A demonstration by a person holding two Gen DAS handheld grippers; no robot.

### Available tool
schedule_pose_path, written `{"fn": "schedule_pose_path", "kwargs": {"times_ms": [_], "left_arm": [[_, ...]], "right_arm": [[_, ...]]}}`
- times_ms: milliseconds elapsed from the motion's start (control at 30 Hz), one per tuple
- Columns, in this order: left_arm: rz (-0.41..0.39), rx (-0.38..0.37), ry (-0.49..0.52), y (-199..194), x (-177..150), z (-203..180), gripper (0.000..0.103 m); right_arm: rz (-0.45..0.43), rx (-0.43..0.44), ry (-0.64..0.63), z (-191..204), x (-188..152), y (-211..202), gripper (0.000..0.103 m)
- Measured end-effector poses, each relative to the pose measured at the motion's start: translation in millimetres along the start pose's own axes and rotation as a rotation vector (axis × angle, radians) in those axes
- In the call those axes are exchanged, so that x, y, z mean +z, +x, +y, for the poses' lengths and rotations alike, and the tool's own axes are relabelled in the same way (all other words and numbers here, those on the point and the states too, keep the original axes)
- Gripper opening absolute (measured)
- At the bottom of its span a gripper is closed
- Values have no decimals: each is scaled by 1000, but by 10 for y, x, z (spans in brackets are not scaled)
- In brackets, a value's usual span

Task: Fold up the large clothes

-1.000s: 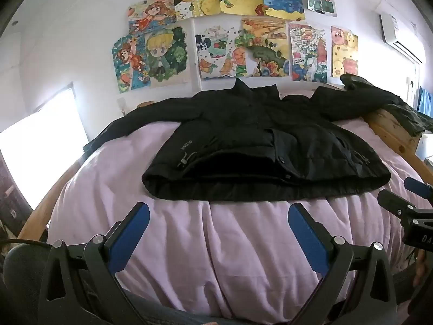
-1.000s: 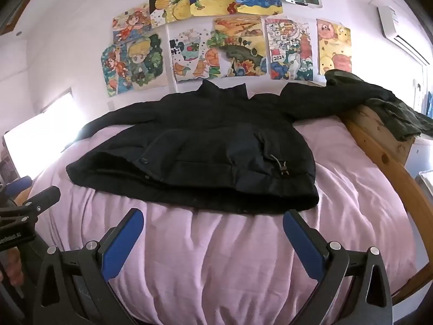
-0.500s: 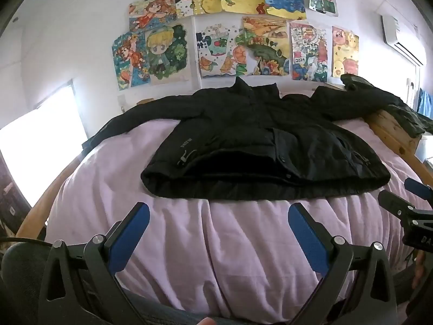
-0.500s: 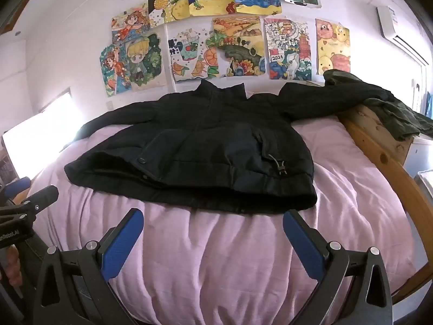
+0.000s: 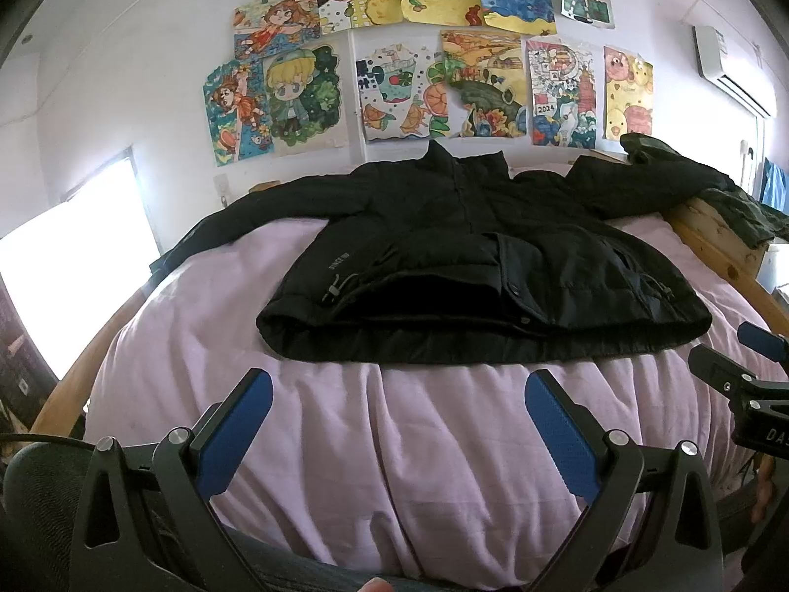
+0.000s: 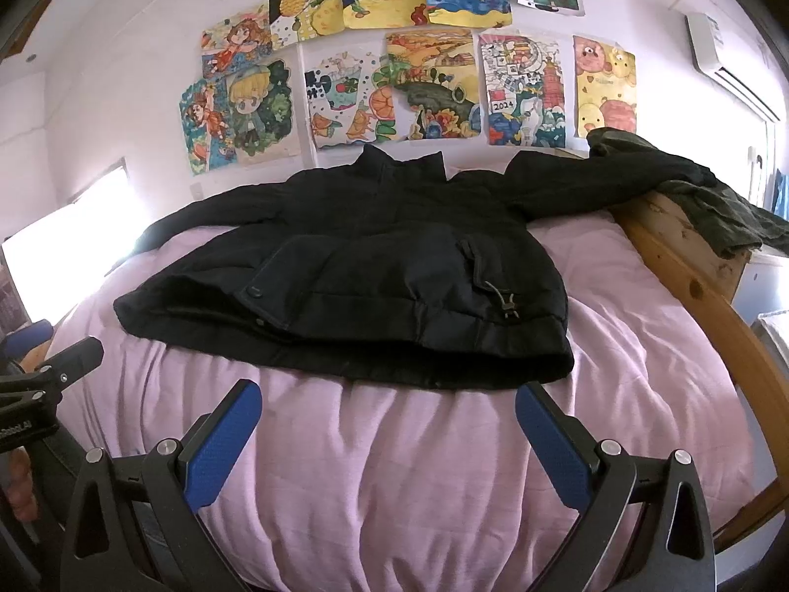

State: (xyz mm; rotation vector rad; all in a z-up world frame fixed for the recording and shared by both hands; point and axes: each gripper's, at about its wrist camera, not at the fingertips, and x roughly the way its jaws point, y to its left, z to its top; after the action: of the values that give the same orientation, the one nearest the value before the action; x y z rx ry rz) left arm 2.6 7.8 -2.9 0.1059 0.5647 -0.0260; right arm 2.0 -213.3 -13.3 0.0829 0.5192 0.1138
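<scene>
A large black padded jacket [image 5: 473, 266] lies flat on the pink bed cover [image 5: 394, 468], front up, collar toward the wall, both sleeves spread out sideways. It also shows in the right wrist view [image 6: 375, 266]. My left gripper [image 5: 397, 385] is open and empty, held over the pink cover just short of the jacket's hem. My right gripper [image 6: 387, 394] is open and empty, also just short of the hem, toward its right end. The right gripper's tip [image 5: 730, 375] shows at the right edge of the left wrist view.
A wooden bed rail [image 6: 690, 286] runs along the right side with a dark green garment [image 6: 710, 207] draped over it. Colourful drawings [image 5: 444, 64] cover the wall behind. A bright window [image 5: 69, 271] is at the left. An air conditioner [image 6: 730, 64] hangs high right.
Both views have shifted only slightly, with the jacket a little lower in the frame. Both grippers stay open and the jacket has not moved.
</scene>
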Motion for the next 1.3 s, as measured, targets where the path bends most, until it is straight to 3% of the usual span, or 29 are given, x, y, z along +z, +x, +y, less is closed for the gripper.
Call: {"fn": "schedule_pose_path", "kwargs": {"times_ms": [1300], "left_arm": [[1,2,2,3,-8,-49,101]], "right_arm": [[-1,0,1,-39,32,-39,103]]}}
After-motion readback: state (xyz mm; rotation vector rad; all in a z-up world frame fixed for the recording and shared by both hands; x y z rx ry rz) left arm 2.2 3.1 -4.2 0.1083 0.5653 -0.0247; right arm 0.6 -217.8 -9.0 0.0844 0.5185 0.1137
